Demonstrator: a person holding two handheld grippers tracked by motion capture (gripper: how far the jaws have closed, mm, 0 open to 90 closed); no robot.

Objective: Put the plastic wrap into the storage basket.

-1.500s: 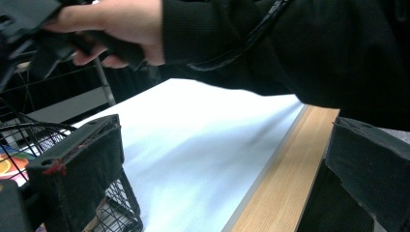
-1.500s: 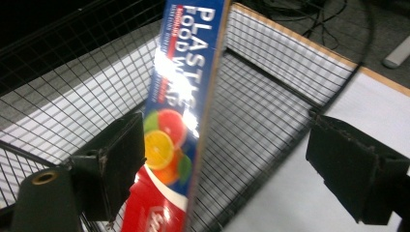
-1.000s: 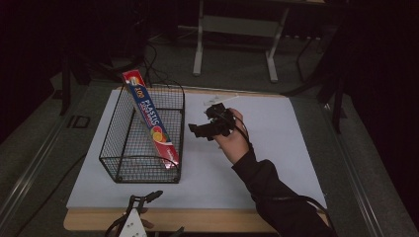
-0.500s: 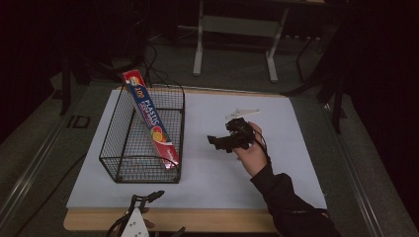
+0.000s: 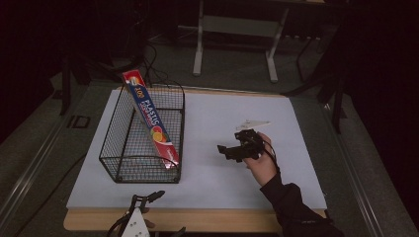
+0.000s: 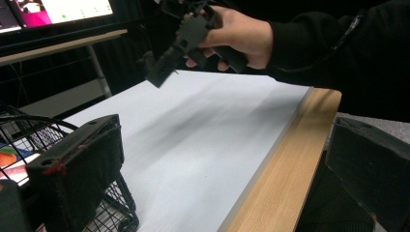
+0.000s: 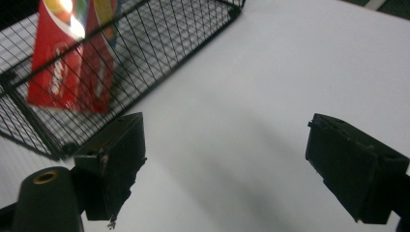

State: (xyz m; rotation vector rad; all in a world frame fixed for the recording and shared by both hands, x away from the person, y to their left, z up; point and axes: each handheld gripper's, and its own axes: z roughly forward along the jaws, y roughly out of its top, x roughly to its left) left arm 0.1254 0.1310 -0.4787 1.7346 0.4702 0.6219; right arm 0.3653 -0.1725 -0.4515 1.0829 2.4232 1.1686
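Note:
A black wire basket (image 5: 143,143) stands on the left of the white mat (image 5: 217,177). A long red and blue plastic wrap box (image 5: 150,118) leans inside it, its top end over the far rim. My right gripper (image 5: 223,149) is held in a hand over the mat's middle right, pointing left toward the basket, open and empty. In the right gripper view the gripper (image 7: 237,164) has bare mat between its jaws, with the basket (image 7: 159,53) and box (image 7: 72,58) ahead at upper left. My left gripper (image 5: 153,197) rests open at the table's front edge, its jaws (image 6: 222,179) wide apart.
The wooden table edge (image 6: 280,179) runs along the front of the mat. In the left gripper view, the hand with the right gripper (image 6: 183,43) hangs above the mat. A metal stand (image 5: 232,39) and cables are on the dark floor behind the table.
The right hand and its gripper moved right and nearer the front edge, away from the basket and lower. The left gripper, basket and box stayed put.

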